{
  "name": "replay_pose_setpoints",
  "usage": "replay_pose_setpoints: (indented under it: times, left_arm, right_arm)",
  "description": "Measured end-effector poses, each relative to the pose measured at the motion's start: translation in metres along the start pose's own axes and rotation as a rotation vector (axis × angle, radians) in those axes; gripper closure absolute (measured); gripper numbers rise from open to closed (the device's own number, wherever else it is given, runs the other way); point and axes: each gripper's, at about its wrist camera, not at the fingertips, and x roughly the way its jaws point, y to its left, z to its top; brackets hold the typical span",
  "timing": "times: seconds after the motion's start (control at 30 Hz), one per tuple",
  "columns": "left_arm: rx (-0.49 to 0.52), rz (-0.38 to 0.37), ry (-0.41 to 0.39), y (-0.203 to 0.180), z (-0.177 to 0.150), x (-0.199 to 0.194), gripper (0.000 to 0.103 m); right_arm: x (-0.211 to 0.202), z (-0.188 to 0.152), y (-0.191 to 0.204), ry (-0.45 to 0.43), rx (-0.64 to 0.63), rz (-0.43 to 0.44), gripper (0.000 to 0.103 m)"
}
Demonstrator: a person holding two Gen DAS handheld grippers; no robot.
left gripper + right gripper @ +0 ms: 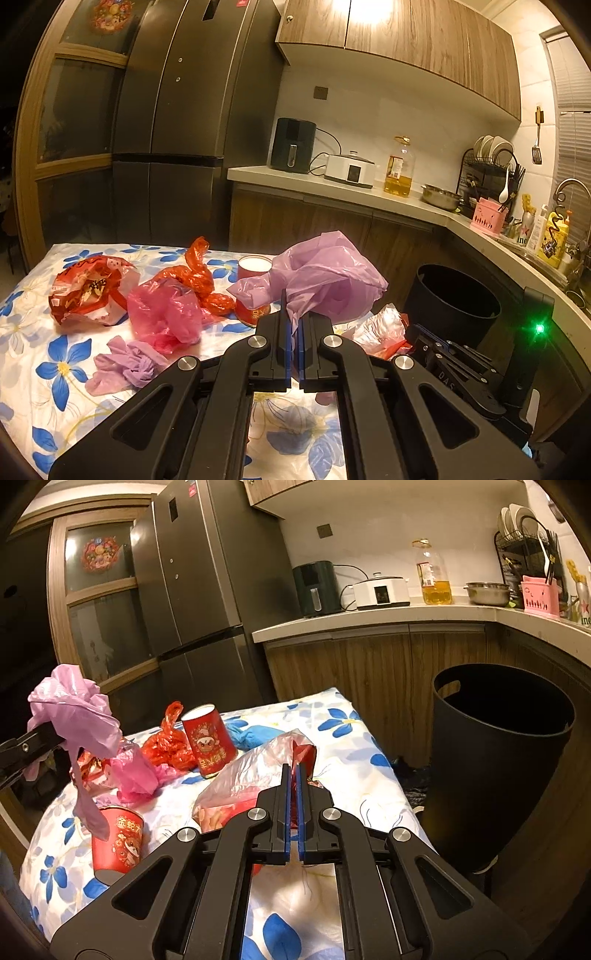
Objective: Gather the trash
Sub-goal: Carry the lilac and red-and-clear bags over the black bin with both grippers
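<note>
Table, flowered cloth, spans below and ahead of both claws; its right edge drops off just right of the right gripper. Black bin stands on the floor beyond that edge, mouth open, right of and ahead of the right gripper; in the left wrist view it sits far right, past the other tool.

Left gripper: jaws pinched nearly together on the lilac bag, which is lifted clear of the cloth and billows ahead of the fingertips. A long tail of it hangs down in the right wrist view, close over a red cup.

Right gripper: jaws nearly closed on a fold of the clear pinkish bag, which rests on the cloth, something red inside.

Remaining trash, ahead-left of the left claw: red snack bag, pink bag, twisted red bag, second red cup, small purple wad, blue glove.

Risks (judged):
- Thin film, small pinch: either bag may slip out mid-carry.
- Hanging tail could snag and topple the cup.
- Clear bag's contents may spill if lifted mouth-down.
- Left claw must cross over the right tool to reach the bin; collision likely if both go together.

Open room: air above the table's right edge and the bin mouth looks free.
</note>
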Motion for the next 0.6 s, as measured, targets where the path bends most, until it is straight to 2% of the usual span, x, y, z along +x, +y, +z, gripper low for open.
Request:
replay_pose_setpoints:
  times: [0.33, 0.6]
  left_arm:
    - [-0.002, -0.003, 0.003, -0.001, 0.001, 0.003, 0.101]
    - [-0.007, -0.041, -0.010, -0.022, 0.016, 0.014, 0.101]
  right_arm:
    - [-0.007, 0.003, -0.003, -0.012, -0.003, 0.004, 0.101]
    - [-0.017, 0.020, -0.014, -0.046, 0.000, -0.012, 0.101]
